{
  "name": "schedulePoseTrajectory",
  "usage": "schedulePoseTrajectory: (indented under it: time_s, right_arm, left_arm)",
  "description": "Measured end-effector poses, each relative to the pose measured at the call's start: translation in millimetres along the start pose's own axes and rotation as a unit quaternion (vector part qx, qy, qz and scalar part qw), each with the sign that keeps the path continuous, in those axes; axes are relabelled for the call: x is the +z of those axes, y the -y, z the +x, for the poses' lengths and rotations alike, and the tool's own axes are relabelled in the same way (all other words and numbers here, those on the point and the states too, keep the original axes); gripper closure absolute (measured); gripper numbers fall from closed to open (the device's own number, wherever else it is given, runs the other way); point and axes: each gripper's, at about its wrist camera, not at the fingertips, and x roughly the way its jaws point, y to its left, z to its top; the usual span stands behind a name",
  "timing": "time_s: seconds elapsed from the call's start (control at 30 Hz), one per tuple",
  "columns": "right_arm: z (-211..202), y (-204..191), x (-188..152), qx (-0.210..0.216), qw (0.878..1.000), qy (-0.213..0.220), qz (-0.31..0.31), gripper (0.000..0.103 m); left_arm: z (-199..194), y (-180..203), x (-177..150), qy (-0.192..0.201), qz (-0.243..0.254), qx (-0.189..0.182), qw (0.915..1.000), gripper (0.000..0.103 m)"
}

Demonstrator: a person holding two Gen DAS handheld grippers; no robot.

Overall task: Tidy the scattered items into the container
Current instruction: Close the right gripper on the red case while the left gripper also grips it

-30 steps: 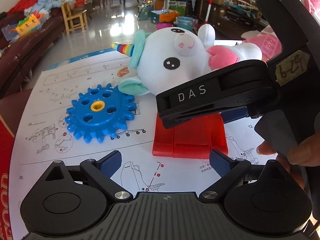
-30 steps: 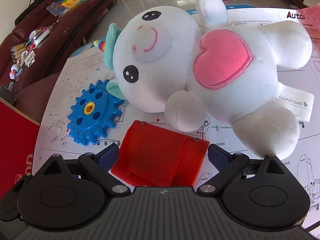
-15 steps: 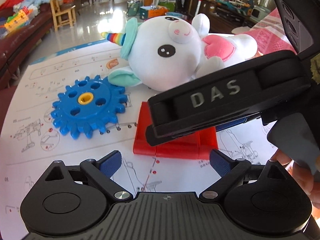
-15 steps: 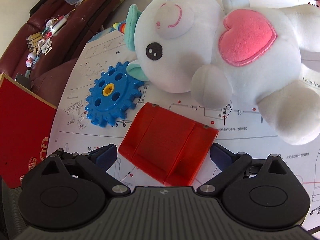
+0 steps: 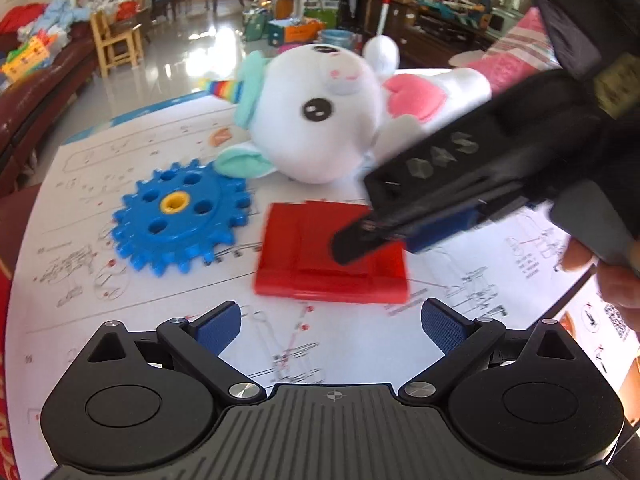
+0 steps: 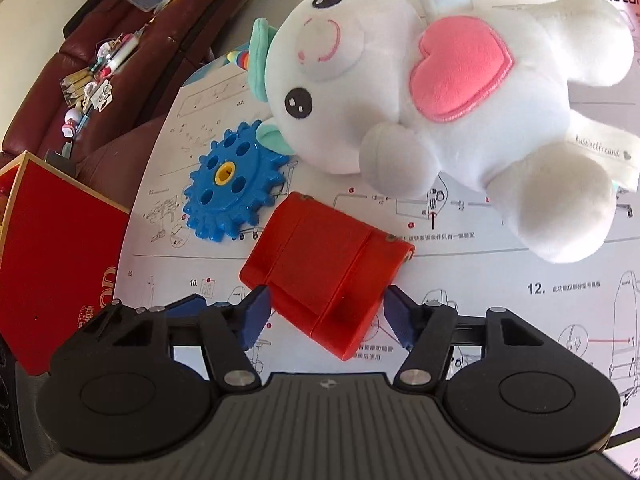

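A red plastic block (image 6: pixel 320 256) lies flat on the white instruction sheet (image 6: pixel 500 264). My right gripper (image 6: pixel 326 308) straddles its near end and its jaws are closing, with the blue pads at the block's two sides; a slight gap still shows at the right pad. In the left wrist view one of the right gripper's black fingers (image 5: pixel 360 240) crosses over the red block (image 5: pixel 304 264). My left gripper (image 5: pixel 330 324) hovers open just in front of the block, holding nothing. A blue gear (image 6: pixel 236 196) and a white unicorn plush (image 6: pixel 440 92) lie beside the block.
A red box with a gold rim (image 6: pixel 60 240) stands at the sheet's left edge. A person's hand (image 5: pixel 616 280) holds the right gripper. A dark red sofa (image 6: pixel 100 80) with small clutter runs behind, and the cluttered room lies beyond.
The right gripper's jaws have narrowed from wide open to the sides of the red block. The block, gear and plush stay where they were. The left gripper stays open.
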Motion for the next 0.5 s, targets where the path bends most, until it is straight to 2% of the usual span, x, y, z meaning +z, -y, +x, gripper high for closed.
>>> schedulePoseTrajectory:
  time_s: [0.13, 0.2, 0.33, 0.4, 0.5]
  right_arm:
    - [5.4, -8.8, 5.3, 0.017, 1.000, -0.010, -0.022, 0.033]
    - [-2.0, -14.8, 2.3, 0.025, 0.999, -0.007, -0.034, 0.027]
    - [-12.6, -30.4, 5.2, 0.046, 0.996, 0.014, -0.077, 0.024]
    - [-7.7, -39.2, 13.3, 0.038, 0.994, 0.026, -0.104, 0.018]
    - [12.6, -43.0, 27.7, 0.012, 0.993, 0.026, -0.117, 0.016]
  left_arm:
    - [7.2, 9.5, -0.4, -0.002, 0.017, 0.012, 0.9998, 0.001]
    - [7.9, 3.9, 0.5, -0.002, 0.009, 0.011, 0.9999, 0.001]
    - [10.1, -11.3, 1.4, -0.006, -0.013, 0.012, 0.9998, 0.001]
    - [9.3, -17.1, 1.6, -0.002, -0.032, 0.010, 0.9994, 0.001]
    - [7.4, -18.9, 2.5, 0.002, -0.038, 0.005, 0.9993, 0.001]
